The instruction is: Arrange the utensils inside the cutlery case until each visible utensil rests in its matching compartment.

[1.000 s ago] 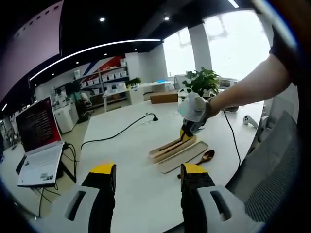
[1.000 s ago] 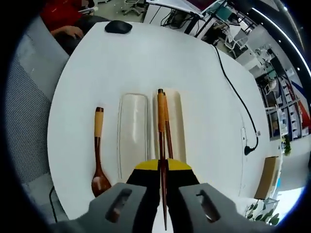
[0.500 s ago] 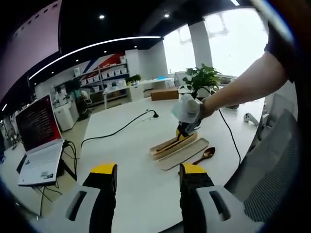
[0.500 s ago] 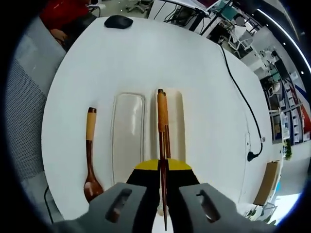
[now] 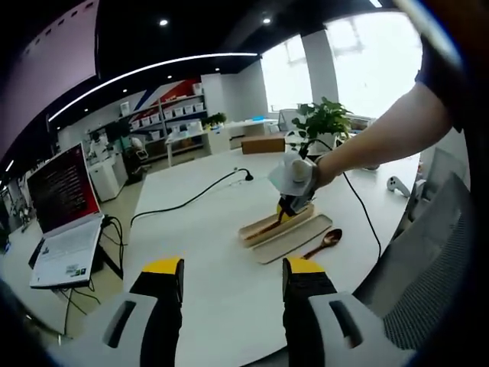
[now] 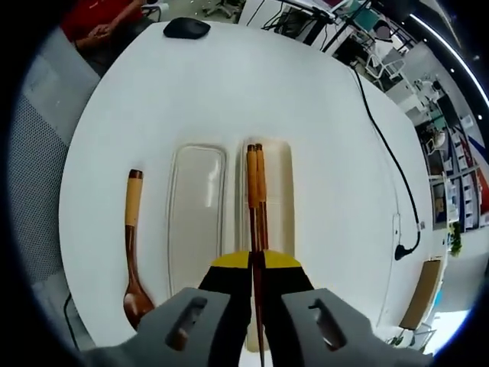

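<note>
Two slim brown wooden chopsticks (image 6: 256,191), clamped in the right tool (image 6: 256,264), are now hovering lower over the beige cutlery case (image 6: 276,199), nearing placement, beside the brown wooden spoon (image 6: 131,245); left tool (image 5: 229,275) is gaping.

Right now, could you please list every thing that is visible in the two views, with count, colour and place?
chopsticks: one pair, brown with lighter handles, over the case base, held at one end by the right gripper
case base: one, pale beige, on the white table
case lid: one, translucent, beside the base
spoon: one, brown wood, on the table beside the lid, outside the case
table: one, white, round-edged
mouse: one, black, far edge of the table
power cable: one, black, across the table
laptop: one, open, at the left of the left gripper view
plant: one, green, behind the table
left gripper: one, black with yellow tips, open
right gripper: one, shut on the chopsticks
</note>
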